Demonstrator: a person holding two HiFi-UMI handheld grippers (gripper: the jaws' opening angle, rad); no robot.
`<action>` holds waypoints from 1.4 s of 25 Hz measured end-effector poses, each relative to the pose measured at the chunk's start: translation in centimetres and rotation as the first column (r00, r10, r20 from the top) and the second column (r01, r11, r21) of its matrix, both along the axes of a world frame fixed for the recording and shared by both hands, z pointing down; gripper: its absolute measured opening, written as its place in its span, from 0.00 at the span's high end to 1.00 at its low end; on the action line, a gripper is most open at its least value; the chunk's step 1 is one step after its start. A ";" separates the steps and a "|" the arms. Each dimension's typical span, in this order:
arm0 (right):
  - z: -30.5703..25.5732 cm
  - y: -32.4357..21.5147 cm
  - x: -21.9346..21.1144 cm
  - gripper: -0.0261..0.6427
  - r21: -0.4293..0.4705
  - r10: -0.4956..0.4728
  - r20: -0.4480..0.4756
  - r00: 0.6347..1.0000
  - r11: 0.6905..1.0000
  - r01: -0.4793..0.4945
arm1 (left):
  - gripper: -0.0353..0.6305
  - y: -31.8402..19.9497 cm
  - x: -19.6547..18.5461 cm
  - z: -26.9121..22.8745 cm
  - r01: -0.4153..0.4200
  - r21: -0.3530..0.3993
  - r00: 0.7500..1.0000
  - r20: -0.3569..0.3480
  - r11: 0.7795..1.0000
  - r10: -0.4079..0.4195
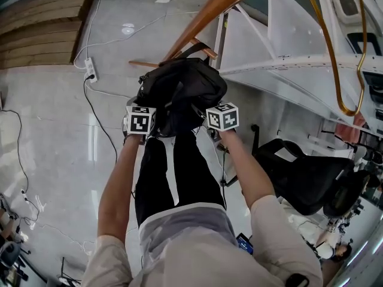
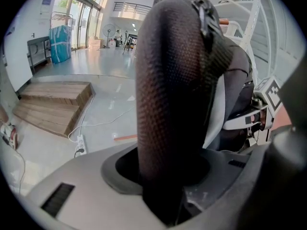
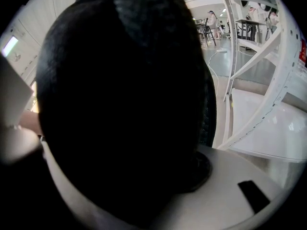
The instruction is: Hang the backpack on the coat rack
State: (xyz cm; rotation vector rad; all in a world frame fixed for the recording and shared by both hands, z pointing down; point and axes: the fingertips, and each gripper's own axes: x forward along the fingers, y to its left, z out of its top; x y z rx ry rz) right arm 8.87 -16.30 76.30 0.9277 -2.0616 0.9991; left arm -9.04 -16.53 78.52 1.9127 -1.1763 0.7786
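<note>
A black backpack (image 1: 179, 91) hangs in front of me, held from both sides, just below the slanting wooden coat rack (image 1: 215, 11). Its top loop lies by a wooden peg (image 1: 204, 48); I cannot tell whether the loop sits over it. My left gripper (image 1: 152, 105) grips the bag's left side; in the left gripper view its jaws (image 2: 163, 176) are shut on a padded black backpack strap (image 2: 168, 80). My right gripper (image 1: 209, 105) holds the right side. In the right gripper view (image 3: 144, 176) the dark backpack (image 3: 120, 90) fills the space between the jaws and hides the fingertips.
A white metal frame (image 1: 281, 58) stands close on the right, with a black office chair (image 1: 305, 172) below it. A power strip (image 1: 90, 69) with a trailing black cable lies on the grey floor at the left. Wooden steps (image 1: 36, 23) are at the far left.
</note>
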 end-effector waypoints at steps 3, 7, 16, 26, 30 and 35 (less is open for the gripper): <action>0.3 -0.5 0.0 0.67 0.006 -0.002 0.000 1.000 1.000 0.002 | 0.73 -0.5 0.0 0.3 0.002 0.014 1.000 0.011 1.000 -0.002; 0.5 -0.7 0.1 0.67 0.015 -0.005 -0.003 1.000 1.000 0.005 | 0.73 -0.5 0.1 0.5 0.000 0.022 1.000 0.021 1.000 -0.001; 1.1 -1.7 0.2 0.67 0.044 -0.003 -0.004 1.000 0.999 0.003 | 0.70 -1.6 -0.2 0.2 0.028 0.044 0.999 0.029 0.999 -0.029; 2.1 -3.8 1.0 0.67 0.085 0.031 -0.037 0.999 0.996 -0.027 | 0.74 -3.5 0.1 -0.7 0.056 0.095 0.998 0.002 0.994 -0.056; 2.4 -4.6 1.3 0.67 0.092 0.009 -0.049 0.999 0.996 -0.004 | 0.74 -3.2 0.0 -0.6 0.060 0.102 0.998 -0.006 0.993 -0.060; 2.8 -5.1 1.0 0.67 0.094 -0.008 -0.045 0.999 0.996 0.012 | 0.74 -2.8 -0.3 -0.6 0.070 0.109 0.998 -0.009 0.992 -0.070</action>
